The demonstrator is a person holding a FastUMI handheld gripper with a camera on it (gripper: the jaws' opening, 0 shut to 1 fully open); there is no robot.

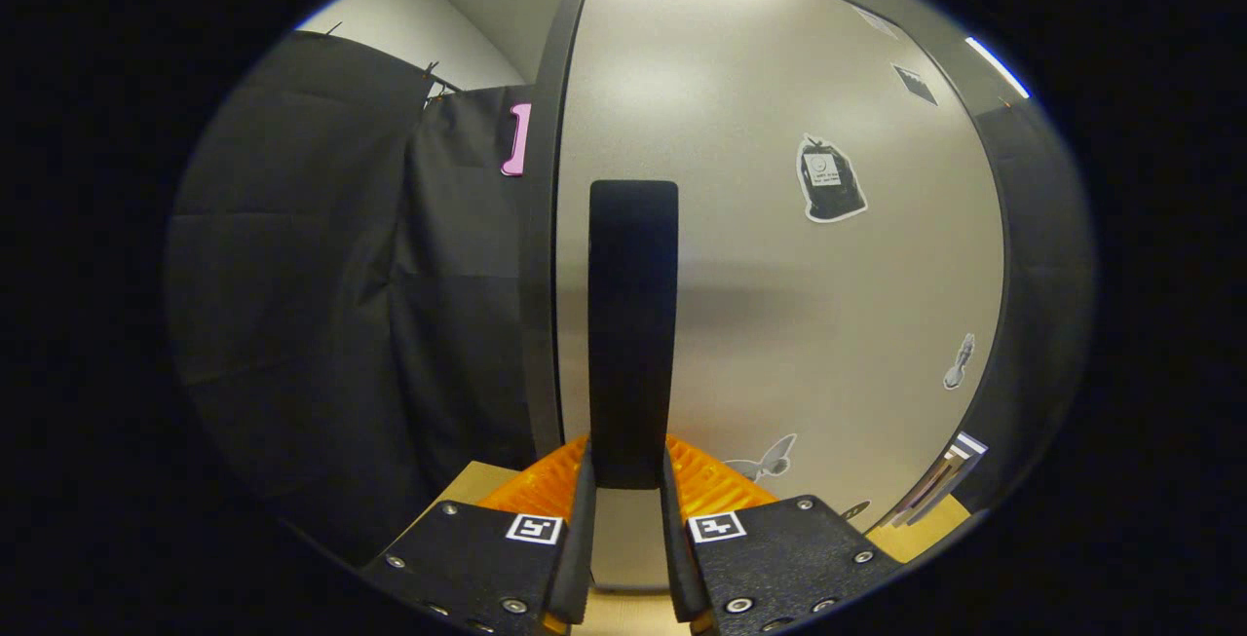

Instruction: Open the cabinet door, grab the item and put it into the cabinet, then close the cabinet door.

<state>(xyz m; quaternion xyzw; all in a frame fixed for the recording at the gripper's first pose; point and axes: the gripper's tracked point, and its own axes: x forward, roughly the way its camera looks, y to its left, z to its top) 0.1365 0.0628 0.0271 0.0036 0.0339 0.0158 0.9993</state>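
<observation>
Cabinet door (779, 276): closed, pale, stickered. Vertical dark handle (633, 324): lower end clamped between both fingers (585, 509) of gripper (628, 480). Wooden surface (623, 612) below.

Stickers (831, 180) near black cloth (312, 305)

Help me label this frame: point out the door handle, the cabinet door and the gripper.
Door handle (633, 324), gripper view, middle of the bar.
Cabinet door (779, 324), gripper view, bare panel beside the handle.
Gripper (628, 480), gripper view, between its fingertips, clamped on the handle's lower end.
</observation>
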